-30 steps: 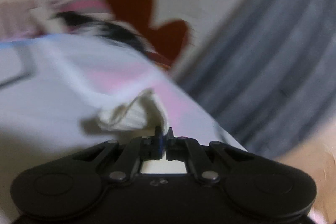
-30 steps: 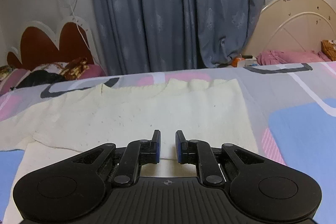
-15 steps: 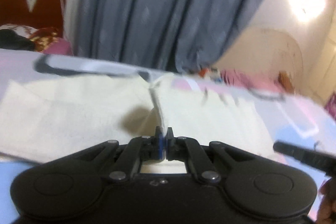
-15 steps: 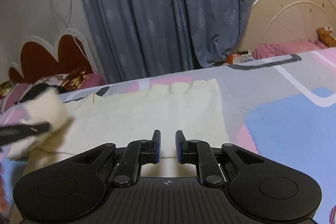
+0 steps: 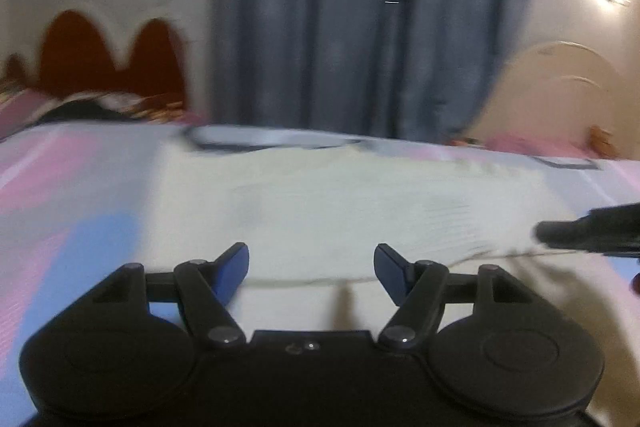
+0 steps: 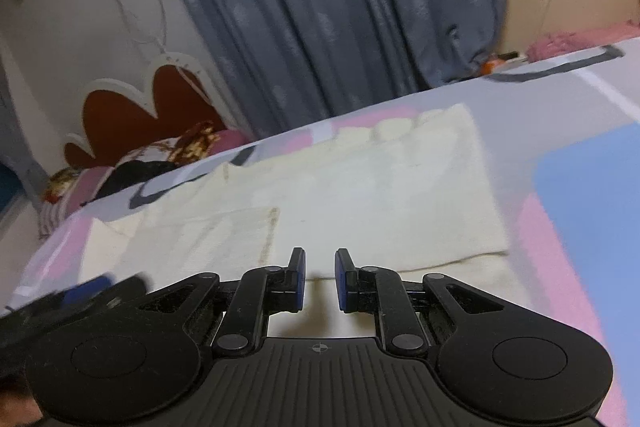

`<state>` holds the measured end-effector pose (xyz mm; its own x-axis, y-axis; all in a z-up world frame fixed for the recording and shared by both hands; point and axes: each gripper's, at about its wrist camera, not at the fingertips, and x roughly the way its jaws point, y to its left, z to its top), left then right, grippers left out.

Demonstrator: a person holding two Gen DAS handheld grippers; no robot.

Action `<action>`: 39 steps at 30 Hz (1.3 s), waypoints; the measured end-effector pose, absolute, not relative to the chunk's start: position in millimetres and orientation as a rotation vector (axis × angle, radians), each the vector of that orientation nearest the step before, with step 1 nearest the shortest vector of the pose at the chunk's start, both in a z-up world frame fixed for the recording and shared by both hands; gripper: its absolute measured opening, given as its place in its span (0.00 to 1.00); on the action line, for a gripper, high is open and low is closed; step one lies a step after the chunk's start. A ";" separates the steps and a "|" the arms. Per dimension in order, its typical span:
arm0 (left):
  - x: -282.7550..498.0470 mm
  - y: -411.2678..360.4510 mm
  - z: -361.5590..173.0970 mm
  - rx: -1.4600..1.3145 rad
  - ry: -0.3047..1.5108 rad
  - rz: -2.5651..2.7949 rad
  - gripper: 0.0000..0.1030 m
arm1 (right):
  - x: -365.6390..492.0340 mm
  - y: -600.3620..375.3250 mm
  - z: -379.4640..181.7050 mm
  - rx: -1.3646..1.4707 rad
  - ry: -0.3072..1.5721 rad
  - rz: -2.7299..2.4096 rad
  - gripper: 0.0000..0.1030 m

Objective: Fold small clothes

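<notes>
l gripper (image 5: 311, 269) hovering w/ fingers spread wide over cream garment (image 5: 360, 203), r gripper (image 6: 320, 279) fingers parted, empty, garment lying at 12 o'clock on bedsheet (image 6: 580, 179).

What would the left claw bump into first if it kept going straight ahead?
Most likely the cream garment, spread flat on the patterned bedsheet just ahead of the open left claw. Beyond it hangs the blue curtain. The picture is blurry, so depth is uncertain.
</notes>
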<state>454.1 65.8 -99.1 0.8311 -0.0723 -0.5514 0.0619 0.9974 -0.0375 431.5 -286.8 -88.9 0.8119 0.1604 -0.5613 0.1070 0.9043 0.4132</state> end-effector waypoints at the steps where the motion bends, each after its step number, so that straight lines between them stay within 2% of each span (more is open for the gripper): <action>1: 451.6 80.5 -103.0 -0.038 0.596 -0.036 0.64 | 435.5 -283.2 -90.6 0.458 0.636 0.039 0.20; 2: 450.3 92.5 -106.7 -0.052 0.605 -0.010 0.64 | 439.6 -279.3 -91.8 0.464 0.639 0.047 0.36; 3: 449.9 101.8 -110.3 -0.064 0.618 0.009 0.63 | 442.5 -274.8 -92.2 0.461 0.631 0.052 0.42; 12: 465.1 125.8 -123.0 -0.105 0.649 0.021 0.62 | 477.3 -242.4 -107.3 0.399 0.697 0.085 0.42; 13: 467.2 125.7 -122.7 -0.111 0.643 0.013 0.62 | 480.0 -239.1 -107.2 0.384 0.697 0.095 0.38; 14: 469.2 124.7 -121.9 -0.117 0.636 0.006 0.62 | 483.2 -234.6 -107.2 0.356 0.703 0.103 0.18; 15: 472.3 123.4 -121.2 -0.117 0.634 -0.003 0.62 | 486.4 -230.8 -107.5 0.324 0.716 0.108 0.08; 16: 474.3 121.3 -121.1 -0.112 0.633 -0.012 0.62 | 487.2 -228.6 -106.6 0.309 0.712 0.114 0.06; 23: 482.6 109.4 -128.6 -0.059 0.655 -0.023 0.58 | 455.3 -262.5 -70.4 0.277 0.501 -0.017 0.05; 30: 487.7 105.0 -128.3 -0.048 0.655 -0.022 0.53 | 444.6 -305.6 -81.2 0.273 0.546 -0.089 0.05; 39: 488.5 103.6 -128.2 -0.035 0.658 -0.024 0.53 | 433.8 -327.8 -74.8 0.272 0.528 -0.131 0.05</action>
<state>488.5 103.6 -128.2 0.7907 -0.0333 -0.6113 0.0111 0.9991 -0.0401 433.8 -327.8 -74.8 0.8563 -0.0539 -0.5136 0.1931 0.9558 0.2216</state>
